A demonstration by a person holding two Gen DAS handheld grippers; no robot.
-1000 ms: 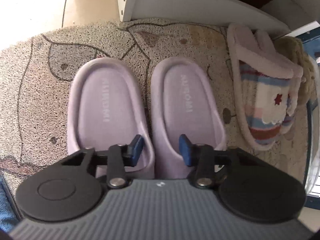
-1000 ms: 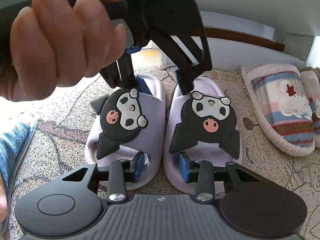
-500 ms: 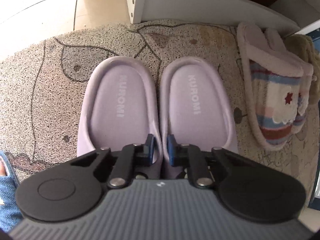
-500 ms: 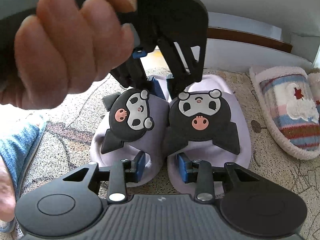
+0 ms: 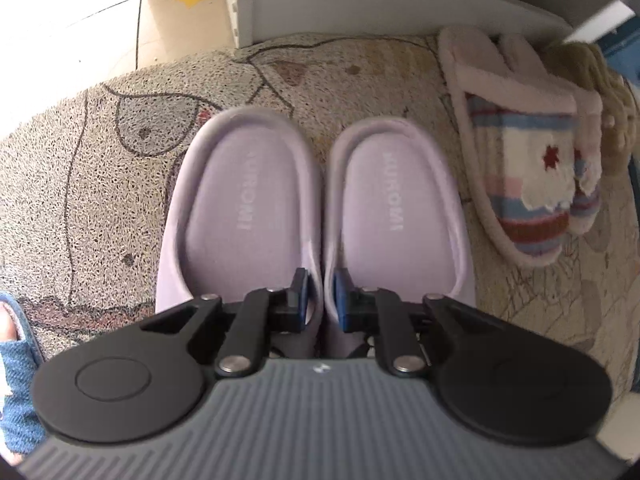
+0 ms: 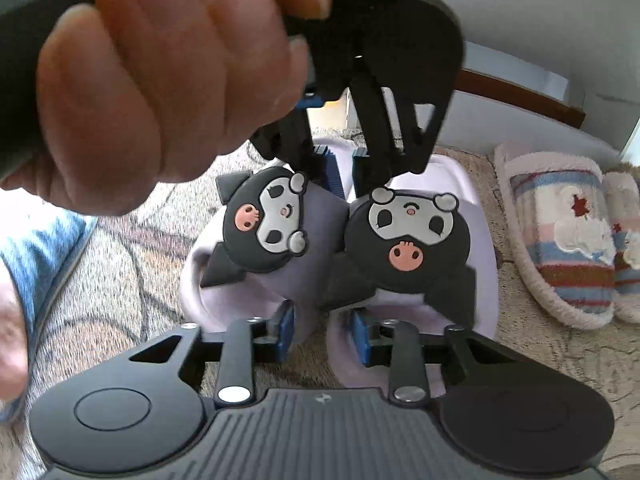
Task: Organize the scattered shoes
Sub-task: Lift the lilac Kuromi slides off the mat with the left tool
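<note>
Nearest, at right gripper (image 6: 323, 332): just closed in, now clamped on the inner toe edges of the lilac pair (image 6: 472, 264), one blue pad per slipper, strip of mat (image 6: 120, 304) showing between the toes. Just past the pads, on the uppers, two black cartoon charms (image 6: 404, 236), nearly touching. Farther along, at the heel end, left gripper (image 5: 321, 300): pinched together on the two adjoining inner walls, pressing them side by side. Gripped from above by a hand (image 6: 160, 92), fingers wrapped round the handle. Lilac pair parallel, toes toward the right wrist camera, heels toward a white cabinet (image 5: 360, 4), soles flat on the mat or just off it, cannot tell. Off to the right on the mat, well apart from the lilac pair, a fluffy striped pair (image 5: 520, 176), side by side and touching. Beyond the mat, pale floor tiles (image 5: 100, 0) beside the cabinet base.
</note>
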